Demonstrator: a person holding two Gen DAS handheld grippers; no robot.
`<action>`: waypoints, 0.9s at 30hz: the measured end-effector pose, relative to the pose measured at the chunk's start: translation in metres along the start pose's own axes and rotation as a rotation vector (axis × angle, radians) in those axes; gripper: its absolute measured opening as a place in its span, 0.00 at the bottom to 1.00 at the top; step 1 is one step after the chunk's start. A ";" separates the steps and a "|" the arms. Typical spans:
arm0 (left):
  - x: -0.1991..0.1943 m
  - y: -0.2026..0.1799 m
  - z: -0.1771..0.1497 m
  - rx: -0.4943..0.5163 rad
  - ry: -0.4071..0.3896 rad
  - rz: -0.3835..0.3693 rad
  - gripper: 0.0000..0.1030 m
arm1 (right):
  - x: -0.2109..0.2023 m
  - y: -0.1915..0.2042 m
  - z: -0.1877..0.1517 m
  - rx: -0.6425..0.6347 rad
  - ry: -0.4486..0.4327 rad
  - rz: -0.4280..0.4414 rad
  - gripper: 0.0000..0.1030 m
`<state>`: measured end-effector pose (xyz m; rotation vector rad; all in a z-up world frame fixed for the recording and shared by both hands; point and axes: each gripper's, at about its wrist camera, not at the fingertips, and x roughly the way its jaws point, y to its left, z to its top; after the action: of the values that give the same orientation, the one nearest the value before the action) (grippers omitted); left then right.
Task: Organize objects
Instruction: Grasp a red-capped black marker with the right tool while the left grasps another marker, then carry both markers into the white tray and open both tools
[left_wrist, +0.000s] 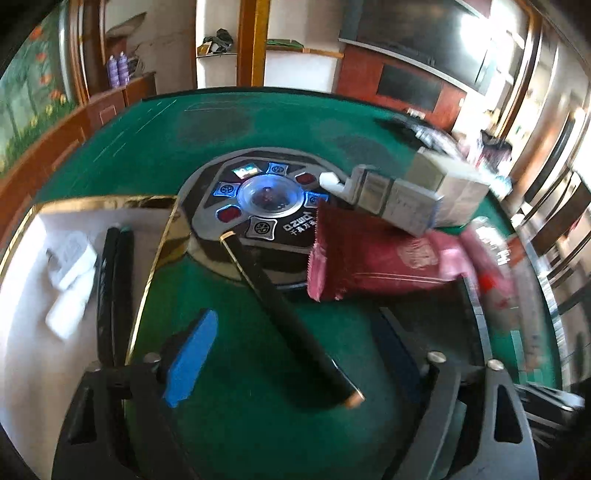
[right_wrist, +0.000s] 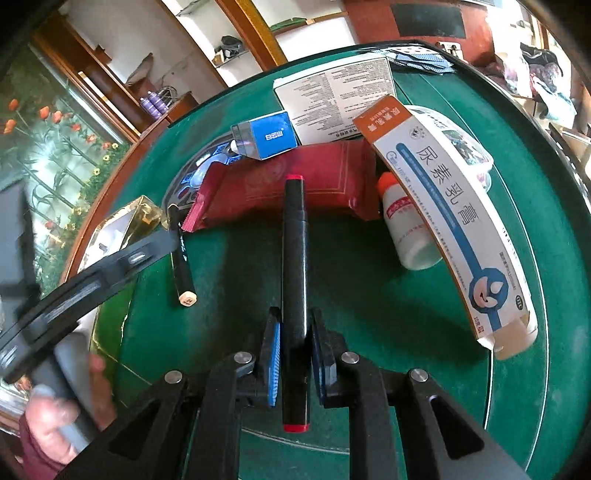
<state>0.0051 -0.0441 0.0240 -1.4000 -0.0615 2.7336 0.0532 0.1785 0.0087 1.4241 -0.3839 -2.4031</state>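
Observation:
My left gripper (left_wrist: 291, 339) is open and hangs over a black pen with a tan end (left_wrist: 288, 310), which lies on the green felt between the jaws without touching them. My right gripper (right_wrist: 294, 336) is shut on a black marker with red ends (right_wrist: 294, 258), held lengthwise and pointing away. A gold-rimmed white tray (left_wrist: 155, 258) at the left holds two black pens (left_wrist: 114, 280) and a white object (left_wrist: 70, 280). The tan-ended pen also shows in the right wrist view (right_wrist: 181, 254), beside the left gripper's finger (right_wrist: 155, 245).
A red packet (right_wrist: 291, 184), a blue box (right_wrist: 273, 136), a white bottle with an orange cap (right_wrist: 406, 229), a white and orange ointment box (right_wrist: 454, 221) and a printed box (right_wrist: 340, 99) lie on the green table (right_wrist: 362, 295). The table's control hub (left_wrist: 266, 199) sits ahead.

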 end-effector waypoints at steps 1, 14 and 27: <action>0.008 -0.003 -0.001 0.021 0.017 0.025 0.63 | 0.000 0.001 0.000 -0.006 -0.001 0.001 0.16; -0.010 0.002 -0.030 0.076 0.072 -0.006 0.14 | 0.001 -0.001 0.001 0.001 -0.005 0.037 0.16; -0.011 -0.003 -0.036 0.100 -0.031 0.024 0.22 | 0.015 0.020 0.018 -0.045 0.031 -0.081 0.21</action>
<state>0.0413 -0.0417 0.0120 -1.3415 0.0891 2.7358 0.0330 0.1556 0.0132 1.4826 -0.2683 -2.4335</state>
